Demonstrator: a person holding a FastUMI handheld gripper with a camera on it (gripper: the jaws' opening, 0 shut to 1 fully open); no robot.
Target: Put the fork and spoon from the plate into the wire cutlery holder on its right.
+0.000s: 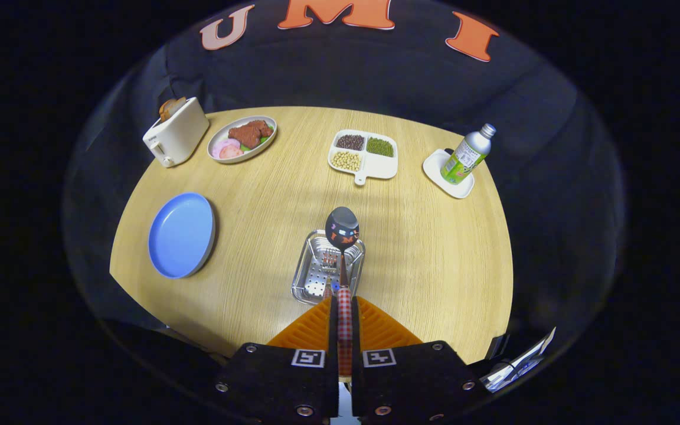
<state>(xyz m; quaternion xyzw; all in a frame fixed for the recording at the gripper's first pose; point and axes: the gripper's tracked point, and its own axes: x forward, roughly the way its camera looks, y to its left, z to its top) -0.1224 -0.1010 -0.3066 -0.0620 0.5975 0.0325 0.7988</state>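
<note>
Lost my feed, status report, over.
Gripper shut on spoon, bowl up, over the holder. Blue plate bare, off to the side. Something already in the holder, can't tell if fork. Nothing in the way.

plate (pixel 181 235): plain blue | spoon (pixel 343 236): red-white checked handle, dark shiny bowl | holder (pixel 327 268): silver, perforated | table (pixel 434 260): light wood grain | toaster (pixel 176 131): white | bottle (pixel 467 154): green-white, silver cap

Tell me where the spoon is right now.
In the gripper view, the spoon is clamped by its handle in the gripper, bowl pointing ahead above the metal cutlery holder, which sits right of the blue plate.
</note>
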